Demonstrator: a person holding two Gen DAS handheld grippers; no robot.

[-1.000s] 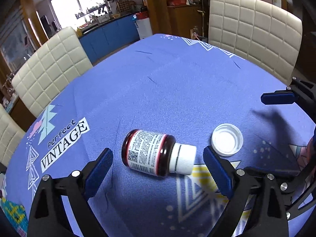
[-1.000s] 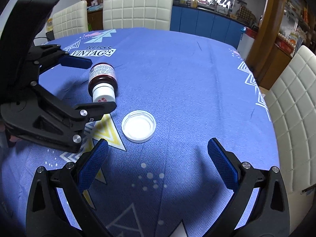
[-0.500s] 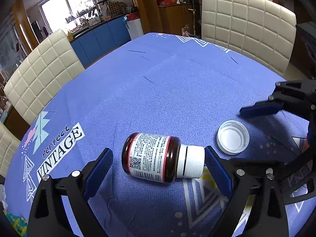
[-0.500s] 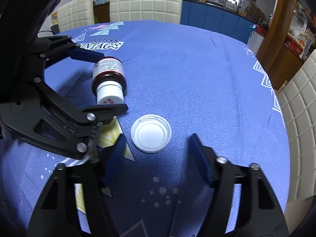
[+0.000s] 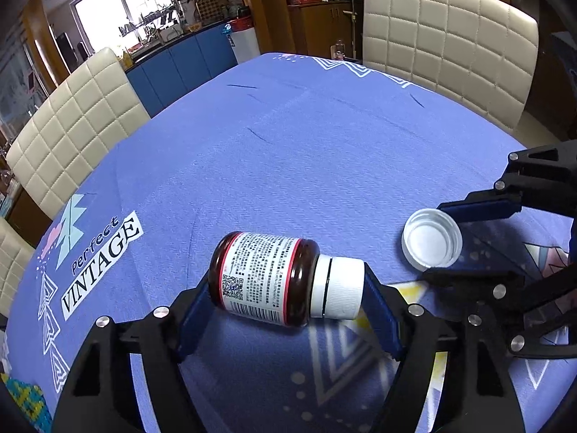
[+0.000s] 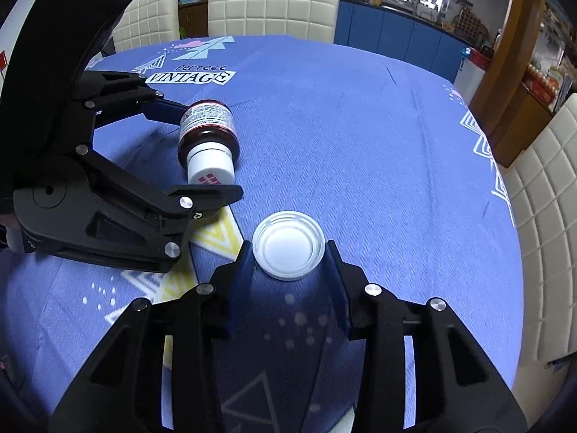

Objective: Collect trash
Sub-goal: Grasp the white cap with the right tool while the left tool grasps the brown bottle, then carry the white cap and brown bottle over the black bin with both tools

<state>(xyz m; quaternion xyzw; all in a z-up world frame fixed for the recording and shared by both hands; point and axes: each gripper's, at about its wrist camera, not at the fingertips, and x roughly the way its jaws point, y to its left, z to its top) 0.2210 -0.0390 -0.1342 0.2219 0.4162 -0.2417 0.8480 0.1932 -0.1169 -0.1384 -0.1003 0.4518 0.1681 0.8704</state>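
Observation:
A dark brown bottle (image 5: 267,278) with a white label and a white cap lies on its side on the blue tablecloth (image 5: 306,151). My left gripper (image 5: 288,288) straddles it lengthwise. Its jaws are closing, one blue pad on the bottle's base and the other on the cap. To the right lies a loose white lid (image 5: 431,240), hollow side up. In the right wrist view my right gripper (image 6: 288,252) is closing on this lid (image 6: 288,249), its pads touching both sides of the rim. The same view shows the bottle (image 6: 207,122) inside the left gripper (image 6: 209,149).
Cream quilted chairs (image 5: 447,47) (image 5: 72,133) (image 6: 274,0) (image 6: 541,198) ring the table. The cloth carries a "Perfect VINTAGE" print (image 5: 101,263). Blue cabinets (image 5: 187,68) and a window stand beyond. The two grippers sit close, side by side.
Both pairs of jaws have narrowed. The left went from wide apart to touching the bottle's ends. The right came in from wide apart to the lid's rim.

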